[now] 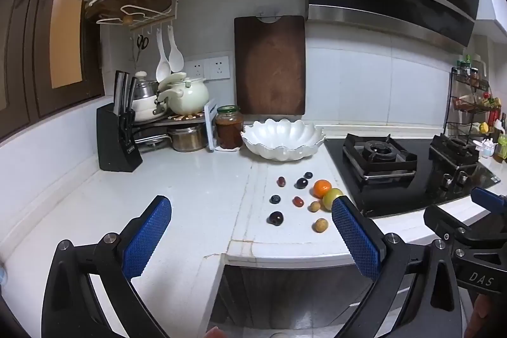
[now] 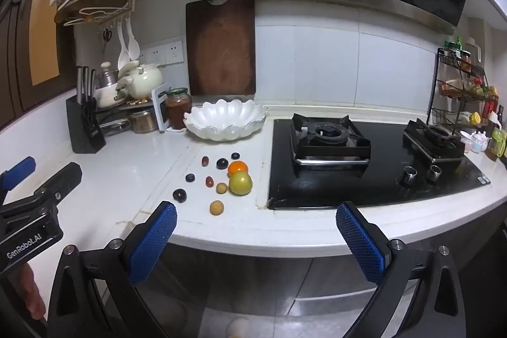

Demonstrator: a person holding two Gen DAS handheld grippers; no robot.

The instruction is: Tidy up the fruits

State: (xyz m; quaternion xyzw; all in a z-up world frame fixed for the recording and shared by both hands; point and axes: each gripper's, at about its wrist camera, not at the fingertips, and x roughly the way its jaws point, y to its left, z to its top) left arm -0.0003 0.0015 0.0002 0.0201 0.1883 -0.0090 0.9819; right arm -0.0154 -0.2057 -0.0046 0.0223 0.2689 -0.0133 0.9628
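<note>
kitchen, white countertop (image 2: 133, 167); loose fruits (image 2: 221, 179) beside gas hob (image 2: 364, 160), scalloped bowl (image 2: 226, 121) upright; left gripper (image 1: 252, 230), right gripper (image 2: 256, 236) both spread, empty.

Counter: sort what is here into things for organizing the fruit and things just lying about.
For the job: orange, green fruit, small dark and tan fruits, white bowl.

Lying about: jar, knife block, cutting board, pots, stove, spice rack.
</note>
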